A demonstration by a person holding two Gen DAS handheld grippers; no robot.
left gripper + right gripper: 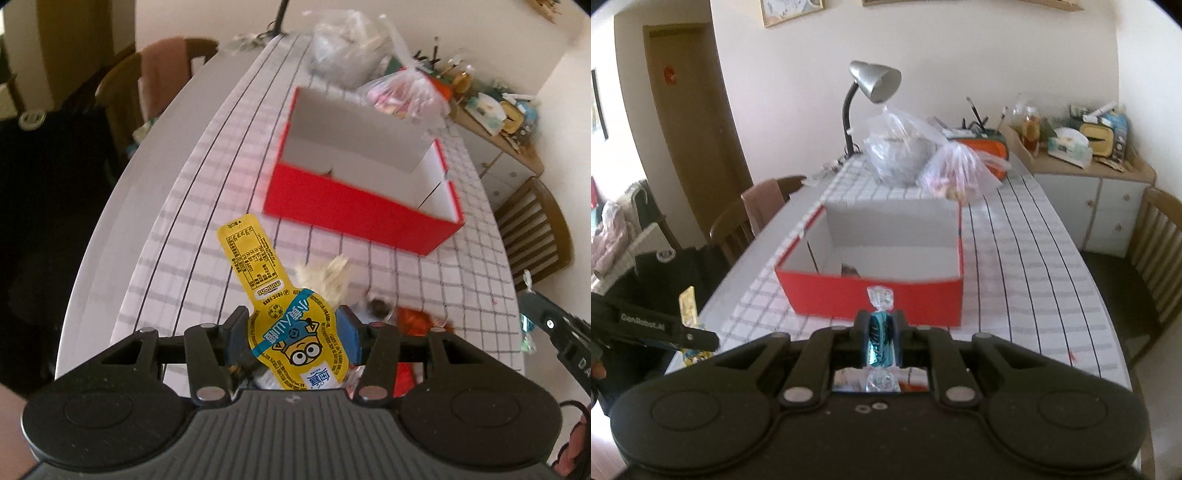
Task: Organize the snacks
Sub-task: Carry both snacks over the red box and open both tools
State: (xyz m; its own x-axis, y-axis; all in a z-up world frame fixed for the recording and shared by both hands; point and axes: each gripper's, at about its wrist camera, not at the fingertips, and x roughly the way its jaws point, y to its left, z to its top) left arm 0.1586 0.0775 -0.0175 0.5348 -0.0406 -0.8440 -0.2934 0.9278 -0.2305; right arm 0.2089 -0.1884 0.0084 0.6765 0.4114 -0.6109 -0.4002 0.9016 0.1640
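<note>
Snacks: left claw [291,338] pinches a yellow pouch [295,332], right claw [881,332] a teal candy [881,338]; box [886,295] contents blurred.

Cream walls [798,92], wooden chairs [1160,236] (lamp [875,83] unlit).

Long table [1015,258] under white cloth with dark grid lines, running ahead of both jaws. Open red cardboard box [871,295] with white inside, straight ahead of right jaws, ahead-right of left jaws. Beyond box, far end: two clear plastic bags [905,151], silver desk lamp [875,83]. Below left jaws: small wrapped snacks [417,319] on cloth, blurred.
</note>
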